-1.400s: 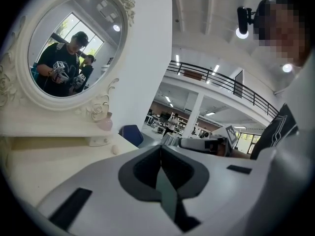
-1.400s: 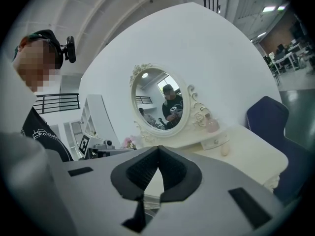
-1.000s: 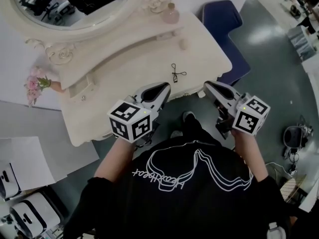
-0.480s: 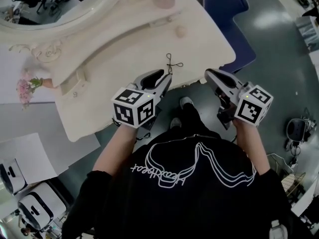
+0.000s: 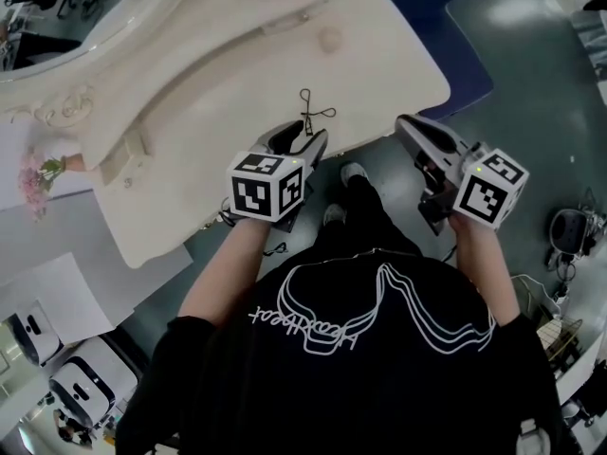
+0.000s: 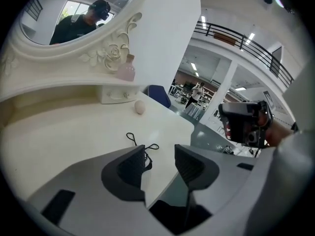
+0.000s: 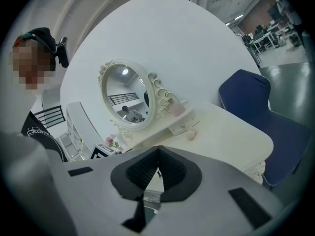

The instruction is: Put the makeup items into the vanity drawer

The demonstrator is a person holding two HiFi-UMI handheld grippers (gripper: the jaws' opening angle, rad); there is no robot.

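Note:
A black eyelash curler (image 5: 313, 117) (image 6: 139, 142) lies near the front edge of the cream vanity table (image 5: 218, 112). Further back are a pale pink sponge (image 5: 329, 38) (image 6: 140, 107) (image 7: 192, 135) and a pink bottle (image 6: 127, 69) (image 7: 177, 109) by the mirror (image 7: 127, 100). My left gripper (image 5: 305, 143) (image 6: 160, 156) hovers over the table's front edge just short of the curler. Its jaws are opening and hold nothing; its left finger hides part of the curler. My right gripper (image 5: 406, 126) (image 7: 158, 154) is shut and empty, off the table's right front corner.
A blue chair (image 5: 446, 8) (image 7: 256, 102) stands right of the vanity. Small drawers with knobs (image 5: 123, 159) (image 6: 118, 95) sit on the raised shelf. Pink flowers (image 5: 38, 183) are at the table's left end. White paper and equipment (image 5: 57, 301) lie on the floor to the left.
The left gripper's jaws have gone from shut to wide apart, and it has moved closer to the curler. The right gripper stays shut. The head view has shifted toward the table's front.

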